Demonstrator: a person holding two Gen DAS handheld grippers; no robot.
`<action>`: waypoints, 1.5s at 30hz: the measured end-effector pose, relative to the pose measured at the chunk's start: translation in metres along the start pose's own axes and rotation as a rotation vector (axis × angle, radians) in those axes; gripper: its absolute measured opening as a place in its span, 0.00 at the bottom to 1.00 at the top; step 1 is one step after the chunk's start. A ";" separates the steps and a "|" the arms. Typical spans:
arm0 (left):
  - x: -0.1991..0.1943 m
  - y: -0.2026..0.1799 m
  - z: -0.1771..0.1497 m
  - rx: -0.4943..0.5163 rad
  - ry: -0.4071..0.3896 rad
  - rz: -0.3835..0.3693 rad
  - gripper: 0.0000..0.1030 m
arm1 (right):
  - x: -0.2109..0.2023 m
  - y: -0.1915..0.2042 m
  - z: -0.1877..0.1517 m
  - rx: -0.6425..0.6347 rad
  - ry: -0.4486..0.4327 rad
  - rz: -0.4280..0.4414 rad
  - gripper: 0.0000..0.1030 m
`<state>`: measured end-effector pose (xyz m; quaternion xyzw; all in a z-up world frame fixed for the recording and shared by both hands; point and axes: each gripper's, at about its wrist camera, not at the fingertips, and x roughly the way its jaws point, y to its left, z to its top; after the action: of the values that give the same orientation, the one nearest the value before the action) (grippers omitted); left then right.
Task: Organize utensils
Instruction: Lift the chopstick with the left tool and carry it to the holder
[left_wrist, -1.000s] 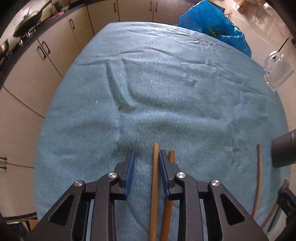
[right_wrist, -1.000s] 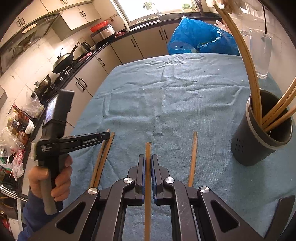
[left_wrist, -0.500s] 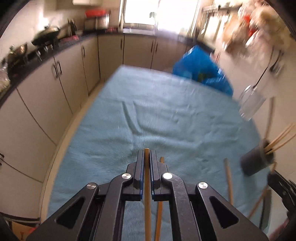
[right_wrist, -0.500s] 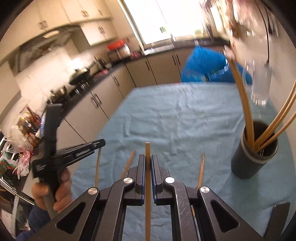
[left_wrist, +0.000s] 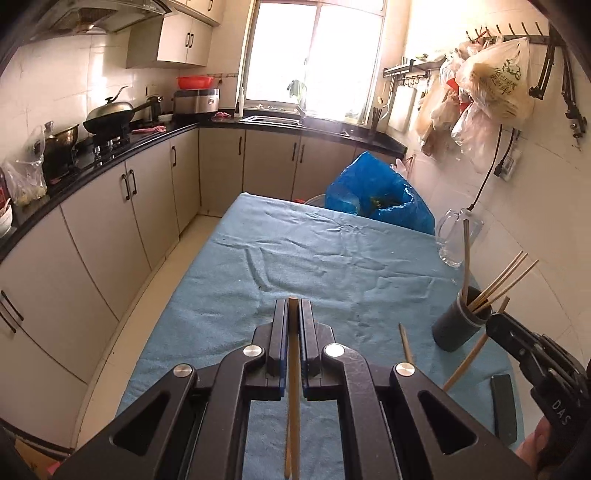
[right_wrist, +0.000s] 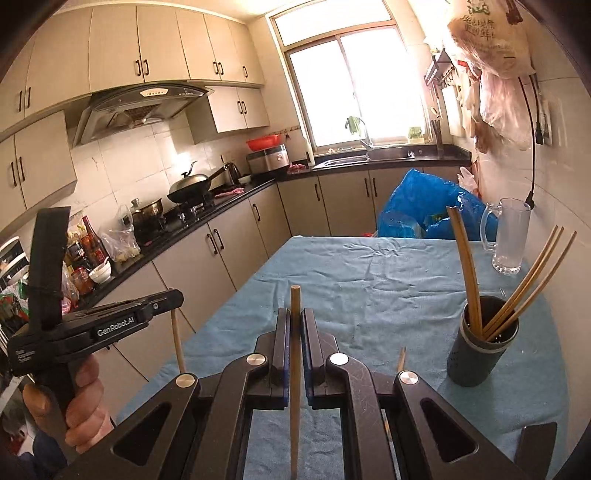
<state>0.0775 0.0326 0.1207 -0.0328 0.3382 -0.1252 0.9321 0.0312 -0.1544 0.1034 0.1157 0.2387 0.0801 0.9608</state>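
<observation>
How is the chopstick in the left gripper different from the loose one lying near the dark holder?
The chopstick in the left gripper is clamped between shut fingers and lifted off the blue cloth; the loose chopstick lies flat on that cloth, ungripped. The held one runs straight along the fingers, while the loose one sits off to the right, closer to the dark holder. Both are slim, tan sticks.

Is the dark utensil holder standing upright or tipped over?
Upright. The holder stands on its base on the blue cloth, mouth up, with chopsticks sticking up out of it.
</observation>
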 end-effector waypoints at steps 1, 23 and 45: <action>-0.003 -0.002 -0.001 0.004 -0.001 -0.006 0.05 | -0.002 -0.001 0.000 0.004 -0.005 -0.002 0.06; -0.023 -0.026 0.001 0.024 -0.024 -0.032 0.05 | -0.034 -0.022 -0.001 0.050 -0.069 -0.015 0.06; -0.035 -0.051 0.010 0.059 -0.043 -0.064 0.05 | -0.042 -0.042 -0.008 0.083 -0.101 -0.080 0.06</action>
<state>0.0467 -0.0083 0.1573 -0.0187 0.3128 -0.1643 0.9353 -0.0051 -0.2016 0.1036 0.1494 0.1977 0.0256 0.9685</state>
